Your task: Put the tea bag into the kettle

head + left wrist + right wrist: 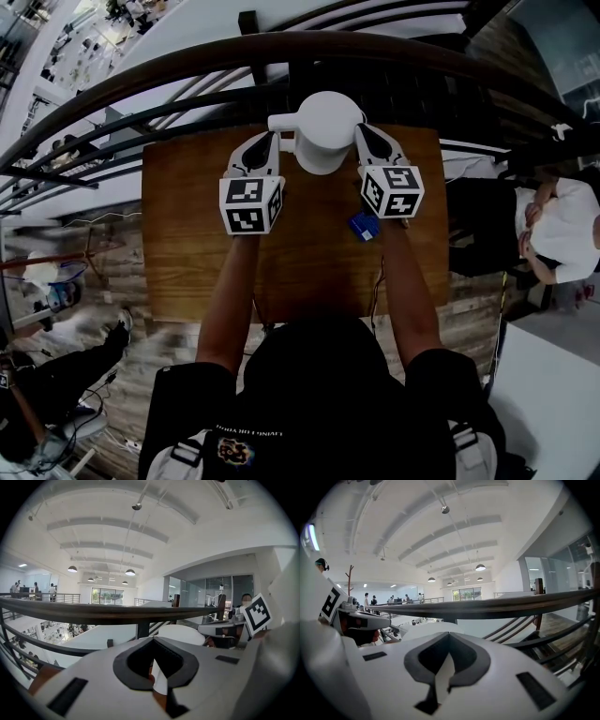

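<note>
On the table (187,262), the blue tea bag (364,225) lies at 6 o'clock from the right gripper (362,131), behind its tips, and that hand is the nearer. The kettle (323,131) stands at 12 o'clock. Both it and the left gripper (271,142) are closed and empty. The bag's long axis and label are unreadable.

Nothing here can be read as a word, brand or number. The cube (251,204) on the left gripper (271,142) and the cube (392,190) on the right gripper (362,133) carry black-and-white square markers (patterns, not letters). A line of pale print (246,429) crosses the person's dark garment (319,394), upside down and too small to make out.
</note>
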Available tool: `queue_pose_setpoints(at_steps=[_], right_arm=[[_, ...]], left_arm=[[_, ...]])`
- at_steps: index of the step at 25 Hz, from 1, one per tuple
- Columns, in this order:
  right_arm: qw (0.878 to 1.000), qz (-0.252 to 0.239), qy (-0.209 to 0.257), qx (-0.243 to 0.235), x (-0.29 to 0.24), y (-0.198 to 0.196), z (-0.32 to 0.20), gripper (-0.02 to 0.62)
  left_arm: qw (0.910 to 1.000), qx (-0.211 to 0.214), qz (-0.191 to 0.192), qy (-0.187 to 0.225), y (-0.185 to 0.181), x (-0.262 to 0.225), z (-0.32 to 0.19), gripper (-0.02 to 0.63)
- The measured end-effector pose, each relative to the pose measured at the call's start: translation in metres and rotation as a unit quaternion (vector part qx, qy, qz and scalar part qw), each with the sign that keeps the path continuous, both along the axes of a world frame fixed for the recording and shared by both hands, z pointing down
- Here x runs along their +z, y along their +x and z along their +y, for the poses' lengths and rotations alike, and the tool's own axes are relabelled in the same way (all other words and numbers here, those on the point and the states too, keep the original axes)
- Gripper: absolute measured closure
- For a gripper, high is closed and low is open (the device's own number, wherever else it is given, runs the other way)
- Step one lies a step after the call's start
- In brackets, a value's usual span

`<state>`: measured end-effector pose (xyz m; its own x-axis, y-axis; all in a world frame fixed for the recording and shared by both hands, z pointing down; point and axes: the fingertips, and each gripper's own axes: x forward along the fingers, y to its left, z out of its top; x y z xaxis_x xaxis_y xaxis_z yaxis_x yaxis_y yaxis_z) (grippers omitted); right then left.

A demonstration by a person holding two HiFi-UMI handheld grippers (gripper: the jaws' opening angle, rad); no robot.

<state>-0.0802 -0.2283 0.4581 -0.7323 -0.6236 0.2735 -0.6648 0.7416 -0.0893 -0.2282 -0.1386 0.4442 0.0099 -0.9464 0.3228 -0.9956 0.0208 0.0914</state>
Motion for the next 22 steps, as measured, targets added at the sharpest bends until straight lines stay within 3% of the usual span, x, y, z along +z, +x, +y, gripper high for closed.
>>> queue_pose_setpoints(at_steps=[8, 22], right_arm=[[1.0, -0.012, -0.003, 0.006, -0.006, 0.012, 0.016, 0.58], [1.0, -0.008, 0.011, 0.004, -0.021, 0.066, 0.118, 0.58]], left_arm=[[1.0, 0.001, -0.008, 0.001, 0.002, -0.005, 0.014, 0.603], [0.9996, 0.017, -0.016, 0.016, 0.044, -0.018, 0.103, 0.601]])
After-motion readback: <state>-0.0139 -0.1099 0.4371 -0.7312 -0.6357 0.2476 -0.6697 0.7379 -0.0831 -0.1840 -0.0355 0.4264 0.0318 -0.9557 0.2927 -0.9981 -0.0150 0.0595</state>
